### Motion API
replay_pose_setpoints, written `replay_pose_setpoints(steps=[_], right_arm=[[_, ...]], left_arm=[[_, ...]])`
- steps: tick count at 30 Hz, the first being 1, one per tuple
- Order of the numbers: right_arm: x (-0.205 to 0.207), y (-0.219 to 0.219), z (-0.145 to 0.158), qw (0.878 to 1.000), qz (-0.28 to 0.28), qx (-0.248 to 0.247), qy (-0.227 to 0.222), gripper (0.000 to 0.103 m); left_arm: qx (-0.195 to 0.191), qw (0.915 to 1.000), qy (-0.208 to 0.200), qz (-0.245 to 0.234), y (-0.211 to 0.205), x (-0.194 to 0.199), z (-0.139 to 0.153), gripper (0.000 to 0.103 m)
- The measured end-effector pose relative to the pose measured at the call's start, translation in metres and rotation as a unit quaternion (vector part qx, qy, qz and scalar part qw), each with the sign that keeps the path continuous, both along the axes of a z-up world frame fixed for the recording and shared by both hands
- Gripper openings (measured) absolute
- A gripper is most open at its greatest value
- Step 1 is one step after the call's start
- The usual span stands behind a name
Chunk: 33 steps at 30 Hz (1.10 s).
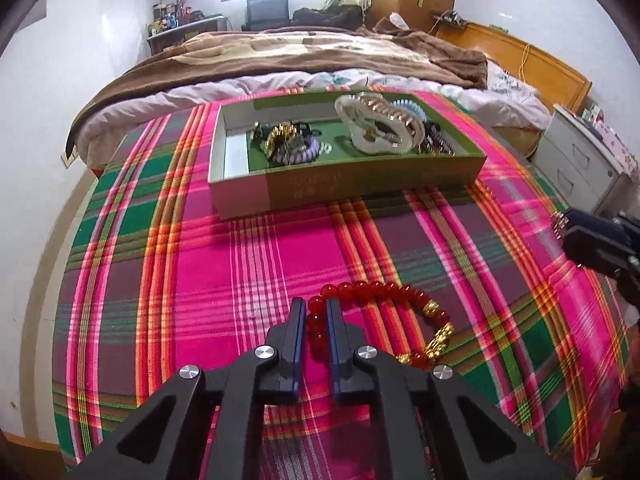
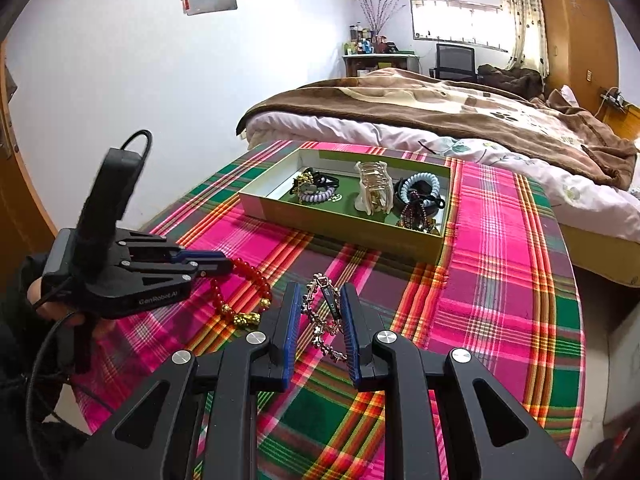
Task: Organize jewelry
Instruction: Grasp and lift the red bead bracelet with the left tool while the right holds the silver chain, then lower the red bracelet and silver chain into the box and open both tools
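The bed (image 1: 320,52) fills the room behind, its brown blanket rumpled over pale sheets. In front of it stands the round table, covered by a plaid cloth (image 1: 260,260) of pink, green and purple that reaches every edge.

Toward the table's far edge, nearest the bed, sits the green tray (image 2: 348,228), a shallow open box. Inside it, a pale comb-like hair claw (image 2: 374,192) stands in the middle; coiled hair ties (image 2: 316,196) lie in a heap toward the left end, and dark beads with a pale blue coil (image 2: 420,196) crowd the right end.

On the near half of the cloth, well apart from the tray, lies the red bead bracelet (image 1: 376,296) with its gold beads. My left claw (image 1: 316,308) has closed on its left side: the blue pads press a red bead between them, while the rest of the loop rests on the cloth.

My right claw (image 2: 320,300) is held just to the right of that bracelet, above the near edge. Its jaws stand narrowly apart, clamped on a silver link bracelet (image 2: 320,316), which hangs between the pads clear of the cloth.
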State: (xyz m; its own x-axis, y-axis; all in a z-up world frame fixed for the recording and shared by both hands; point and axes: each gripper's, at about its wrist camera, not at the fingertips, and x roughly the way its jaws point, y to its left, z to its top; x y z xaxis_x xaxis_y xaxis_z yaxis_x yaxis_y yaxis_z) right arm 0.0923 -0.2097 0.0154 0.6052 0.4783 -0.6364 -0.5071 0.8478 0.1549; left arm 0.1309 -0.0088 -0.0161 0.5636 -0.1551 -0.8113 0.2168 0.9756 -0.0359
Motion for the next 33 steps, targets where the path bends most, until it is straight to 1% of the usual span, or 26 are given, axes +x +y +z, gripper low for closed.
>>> replay_pose_setpoints(steps=[6, 14, 19, 24, 33], right_arm=[[0.002, 0.001, 0.005, 1.0, -0.001, 0.004, -0.005, 0.021], [0.005, -0.001, 0.016, 1.0, -0.002, 0.009, -0.013, 0.021], [0.012, -0.001, 0.025, 1.0, -0.003, 0.014, -0.021, 0.021], [0.021, 0.002, 0.037, 0.999, -0.003, 0.019, -0.029, 0.021], [0.037, 0.01, 0.054, 0.999, 0.001, 0.026, -0.041, 0.021]], left_arm=[[-0.019, 0.9996, -0.022, -0.007, 0.002, -0.001, 0.022, 0.01], [-0.02, 0.9979, -0.06, -0.014, 0.0, -0.001, 0.056, 0.01], [-0.02, 0.9971, -0.072, -0.018, -0.001, 0.001, 0.071, 0.01], [-0.019, 0.9962, -0.083, -0.019, 0.001, 0.009, 0.089, 0.01], [-0.031, 0.9943, -0.101, -0.011, 0.015, 0.032, 0.12, 0.01]])
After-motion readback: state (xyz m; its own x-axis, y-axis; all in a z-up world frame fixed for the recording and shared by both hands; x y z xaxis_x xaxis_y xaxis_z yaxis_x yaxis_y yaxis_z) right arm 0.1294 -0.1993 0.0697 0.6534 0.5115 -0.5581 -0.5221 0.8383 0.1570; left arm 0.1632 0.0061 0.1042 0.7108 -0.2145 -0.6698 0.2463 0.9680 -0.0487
